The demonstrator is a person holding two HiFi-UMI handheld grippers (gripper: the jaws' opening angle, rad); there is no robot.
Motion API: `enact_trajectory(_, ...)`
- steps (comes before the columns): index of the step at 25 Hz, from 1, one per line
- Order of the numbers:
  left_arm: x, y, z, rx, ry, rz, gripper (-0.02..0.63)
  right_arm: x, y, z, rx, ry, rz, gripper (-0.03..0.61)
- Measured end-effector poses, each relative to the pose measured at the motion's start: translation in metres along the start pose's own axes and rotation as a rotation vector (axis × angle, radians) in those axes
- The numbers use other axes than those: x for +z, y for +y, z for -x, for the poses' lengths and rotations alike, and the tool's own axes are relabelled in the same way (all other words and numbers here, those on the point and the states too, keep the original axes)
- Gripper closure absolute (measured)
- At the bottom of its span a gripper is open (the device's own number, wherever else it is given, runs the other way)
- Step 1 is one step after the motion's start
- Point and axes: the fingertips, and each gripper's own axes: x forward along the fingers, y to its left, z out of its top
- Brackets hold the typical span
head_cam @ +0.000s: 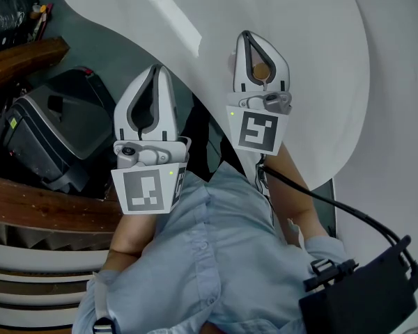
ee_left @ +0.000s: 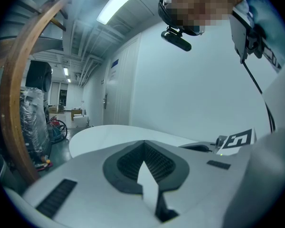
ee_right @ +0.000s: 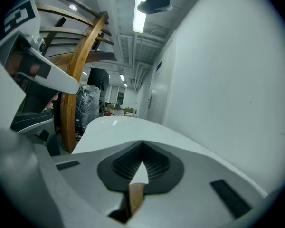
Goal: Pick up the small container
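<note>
Both grippers hover at the near edge of a white curved table. In the head view my left gripper is shut, its tips meeting over the table's rim with nothing between them. My right gripper reaches farther over the tabletop, tips together as well. A small brownish round thing shows through the loop behind its tips, and again low in the slot of the right gripper view; what it is I cannot tell. Beyond the left gripper and the right gripper the bare table stretches away.
A dark grey machine sits on the floor at left, between curved wooden rails. A wooden arch rises left of the table. A white wall flanks the right. A black pack and cable hang by my right arm.
</note>
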Motion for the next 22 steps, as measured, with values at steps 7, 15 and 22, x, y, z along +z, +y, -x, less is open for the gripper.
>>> enact_trajectory(7, -0.002, -0.001, 0.0, -0.001, -0.002, -0.001, 0.614, 0.001, 0.0, 0.003, 0.006, 0.005, 0.003, 0.58)
enact_trajectory(15, -0.005, -0.006, 0.0, -0.01, 0.001, -0.008, 0.614, 0.01, -0.019, 0.012, -0.062, -0.076, -0.185, 0.575)
enact_trajectory(22, -0.008, -0.015, 0.002, -0.004, -0.003, -0.006, 0.614, 0.002, -0.02, 0.017, -0.002, -0.083, -0.224, 0.391)
